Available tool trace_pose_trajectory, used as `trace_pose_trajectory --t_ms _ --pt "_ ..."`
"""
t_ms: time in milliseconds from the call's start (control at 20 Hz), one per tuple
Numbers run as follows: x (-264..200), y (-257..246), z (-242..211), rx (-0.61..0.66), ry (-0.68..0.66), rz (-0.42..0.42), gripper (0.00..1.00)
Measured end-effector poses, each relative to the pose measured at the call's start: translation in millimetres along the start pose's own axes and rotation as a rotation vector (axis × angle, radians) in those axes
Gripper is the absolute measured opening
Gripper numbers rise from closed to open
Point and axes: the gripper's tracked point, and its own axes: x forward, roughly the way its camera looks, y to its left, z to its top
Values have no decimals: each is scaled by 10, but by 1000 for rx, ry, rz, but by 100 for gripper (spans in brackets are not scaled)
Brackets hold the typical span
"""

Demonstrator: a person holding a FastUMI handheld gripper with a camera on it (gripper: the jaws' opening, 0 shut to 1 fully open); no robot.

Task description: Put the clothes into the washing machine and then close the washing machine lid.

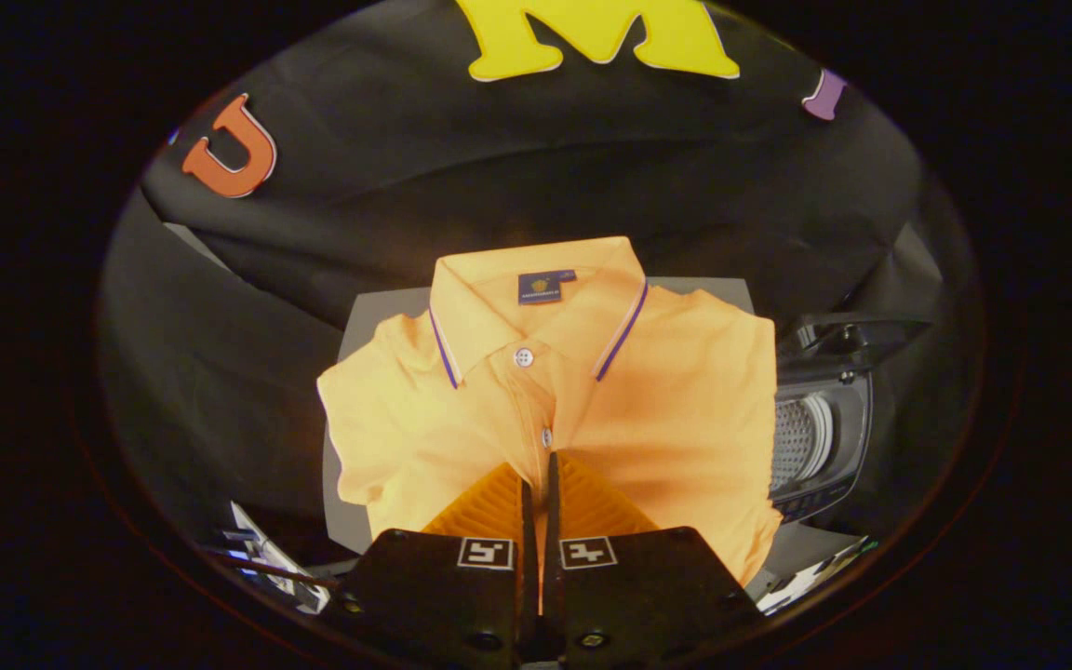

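Folded shirt laid flat on grey table, at 12 o'clock from gripper, jaws nearly together, fabric pinched at placket, open washer at 3 o'clock of shirt.

Black draped cloth wall beyond fingers, creased, dimly lit. Pale grey flat tabletop ahead of fingers, brighter at centre. Surroundings dark.
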Motion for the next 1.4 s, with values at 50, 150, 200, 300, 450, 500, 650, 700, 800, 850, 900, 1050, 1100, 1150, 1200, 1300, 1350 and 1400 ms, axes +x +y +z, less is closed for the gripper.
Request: trace_pose_trajectory --t_ms 50,150,200,300,450,500,650,700,800,850,900,1050,1100,1150,1200,1300,1350,1400 --pt "-45 -15 31 3 -9 1 5" --pt "-158 -41 51 13 -23 0 5" --pt "-182 -51 69 17 -28 4 5" --pt "-263 -104 101 31 -44 7 5" --pt "-398 -185 155 68 -72 25 5" --pt "-466 -227 191 77 -82 28 5" --pt "-637 -359 214 111 -117 39 5" --pt "-682 -402 208 119 -125 42 5" --pt "-744 -529 204 146 -138 35 5" --pt "-764 -589 199 162 -142 38 5" --pt "-792 -653 185 174 -149 39 5" --pt "-888 -755 209 209 -170 34 5" --pt "-936 -809 208 222 -178 32 5" --pt "-966 -859 213 236 -184 28 5" --pt "-1019 -929 220 249 -191 27 5" --pt "-1099 -1067 216 273 -204 21 5" --pt "-1128 -1129 221 286 -210 17 5" --pt "-1136 -1216 202 297 -214 14 5"
